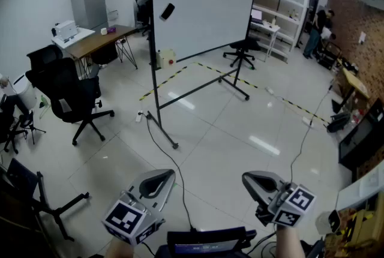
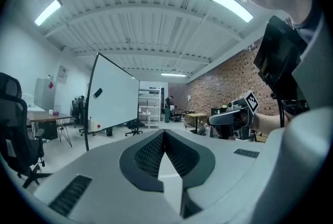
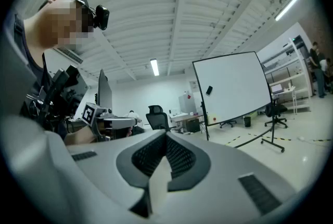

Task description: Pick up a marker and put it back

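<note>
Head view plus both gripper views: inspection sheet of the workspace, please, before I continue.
Surface: glossy tiled floor.
Job's things: no marker seen; whiteboard with a dark object on it.
Clutter: yellow-black floor tape.
Grippers: left gripper and right gripper both shut, empty.
Cables: one cable from the whiteboard stand toward the grippers; another at right.
Surroundings: office chairs, desk, shelves.

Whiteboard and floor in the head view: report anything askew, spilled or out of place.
Nothing is spilled or broken. A black block sits tilted on the whiteboard, and a loose cable trails across the floor from the board's foot toward the near edge of the view.
</note>
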Available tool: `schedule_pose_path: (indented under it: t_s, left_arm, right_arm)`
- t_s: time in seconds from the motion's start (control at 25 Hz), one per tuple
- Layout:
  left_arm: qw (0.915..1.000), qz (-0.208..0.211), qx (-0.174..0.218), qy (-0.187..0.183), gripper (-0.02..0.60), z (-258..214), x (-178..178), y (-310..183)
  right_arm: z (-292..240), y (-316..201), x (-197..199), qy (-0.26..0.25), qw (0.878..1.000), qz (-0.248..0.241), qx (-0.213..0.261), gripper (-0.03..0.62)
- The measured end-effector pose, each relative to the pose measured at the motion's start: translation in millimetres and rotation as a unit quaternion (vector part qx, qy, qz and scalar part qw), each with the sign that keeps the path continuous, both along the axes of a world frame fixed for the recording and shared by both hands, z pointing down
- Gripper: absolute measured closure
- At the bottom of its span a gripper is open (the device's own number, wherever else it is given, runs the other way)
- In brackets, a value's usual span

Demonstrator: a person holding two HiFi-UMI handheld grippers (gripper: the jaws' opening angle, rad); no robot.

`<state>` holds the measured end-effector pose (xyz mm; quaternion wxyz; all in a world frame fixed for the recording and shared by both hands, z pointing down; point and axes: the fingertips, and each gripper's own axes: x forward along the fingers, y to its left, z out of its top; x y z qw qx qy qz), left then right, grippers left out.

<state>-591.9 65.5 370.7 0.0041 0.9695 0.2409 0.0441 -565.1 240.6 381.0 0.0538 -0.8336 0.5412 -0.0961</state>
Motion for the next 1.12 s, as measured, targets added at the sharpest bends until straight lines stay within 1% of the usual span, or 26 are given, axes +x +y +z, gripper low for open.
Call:
schedule_pose_path:
  t_s: [0.08,0.2,0.36,0.48,0.68,0.84,0.96,1.12]
  left_arm:
    - [0.9999,0.003,-0.007,-0.011,0.581,2,4,-9]
    - [0.9999,0.005,-0.008,-0.012,0.581,0,14,-17]
    - [0.9999,0.003,-0.006,-0.011,0.581,-3,38,-19]
    - [0.9998,0.004,-0.009,-0.017,0.581,-3,65,-14]
    - [0.9997,-0.010,-0.001,-0.021,0.581,-9,119,-5]
    - [0.9993,-0.023,0.016,-0.027,0.581,-13,165,7]
    - [0.9989,-0.036,0.015,-0.027,0.581,-16,193,14]
    - [0.9966,-0.074,0.020,-0.029,0.581,-22,223,11]
  right_arm:
    - [2,-11,4,0.000,1.000,0.000,-0.005,0.580]
    - [0,-22,15,0.007,1.000,0.002,-0.012,0.580]
    - [-1,-27,43,0.005,1.000,-0.002,-0.001,0.579]
    - [7,-30,69,-0.003,1.000,-0.011,0.002,0.580]
    - [10,-27,125,-0.009,1.000,-0.029,0.008,0.580]
    - [7,-18,173,-0.008,0.999,-0.047,0.020,0.580]
    - [7,-15,200,-0.015,0.997,-0.072,0.030,0.580]
    - [10,-22,229,-0.040,0.991,-0.121,0.044,0.580]
